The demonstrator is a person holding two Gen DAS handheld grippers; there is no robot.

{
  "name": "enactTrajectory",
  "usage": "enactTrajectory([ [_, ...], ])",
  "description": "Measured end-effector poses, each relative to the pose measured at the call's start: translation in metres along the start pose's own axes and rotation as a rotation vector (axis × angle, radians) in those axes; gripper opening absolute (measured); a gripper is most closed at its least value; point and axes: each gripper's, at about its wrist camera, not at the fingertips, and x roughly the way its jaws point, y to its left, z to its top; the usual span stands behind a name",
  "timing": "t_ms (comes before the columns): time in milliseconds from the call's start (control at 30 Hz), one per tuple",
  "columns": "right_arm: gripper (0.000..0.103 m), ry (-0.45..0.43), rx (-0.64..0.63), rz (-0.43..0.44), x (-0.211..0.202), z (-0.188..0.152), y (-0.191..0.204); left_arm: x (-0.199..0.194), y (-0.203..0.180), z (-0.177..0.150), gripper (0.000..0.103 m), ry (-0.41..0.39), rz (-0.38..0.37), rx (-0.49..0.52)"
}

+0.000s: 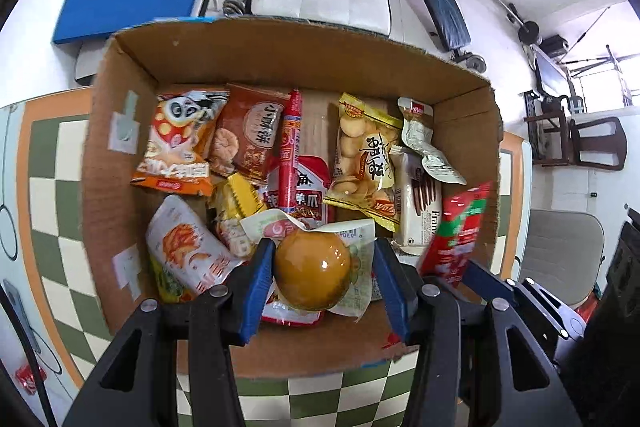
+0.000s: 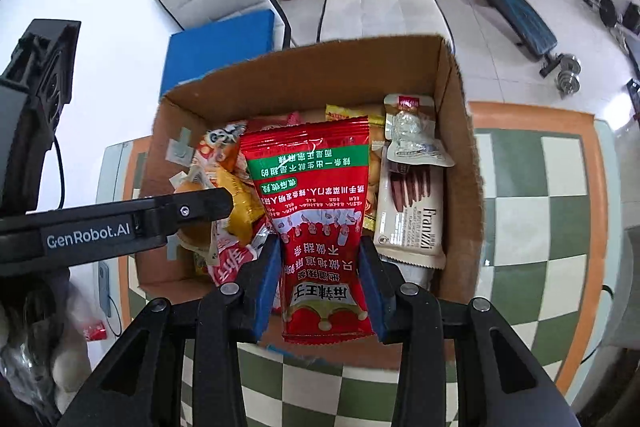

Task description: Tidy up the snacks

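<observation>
Here, the left gripper stands spread around a packaged brown egg, pads apart from it, over the cardboard box. The right gripper clamps a red spicy-strip packet above the box's near edge. Farther in lies a Franzzi wafer pack.
</observation>
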Motion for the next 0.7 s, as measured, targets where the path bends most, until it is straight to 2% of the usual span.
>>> enactTrajectory([
  [67, 0.047, 0.033, 0.016, -0.002, 0.013, 0.003, -0.004, 0.007, -0.001, 0.002, 0.053, 0.002, 0.049, 0.010],
  [100, 0.053, 0.043, 0.020, -0.003, 0.017, 0.003, -0.006, 0.009, -0.001, 0.002, 0.066, 0.001, 0.068, 0.019],
  [133, 0.079, 0.066, 0.020, -0.004, 0.023, 0.003, -0.008, 0.010, -0.003, 0.001, 0.080, -0.003, 0.072, 0.033],
  [167, 0.093, 0.086, 0.017, -0.012, 0.030, 0.003, -0.010, 0.011, -0.003, 0.000, 0.085, -0.015, 0.086, 0.040],
  [467, 0.095, 0.073, -0.013, -0.150, 0.044, -0.002, -0.016, 0.012, 0.002, -0.005, 0.088, -0.045, 0.128, 0.045],
  [633, 0.096, 0.068, 0.011, -0.169, 0.044, -0.009, -0.022, 0.007, 0.005, -0.020, 0.088, -0.086, 0.147, 0.057],
  [700, 0.096, 0.061, 0.018, -0.168, 0.042, -0.013, -0.022, 0.001, 0.006, -0.029, 0.088, -0.124, 0.122, 0.068],
])
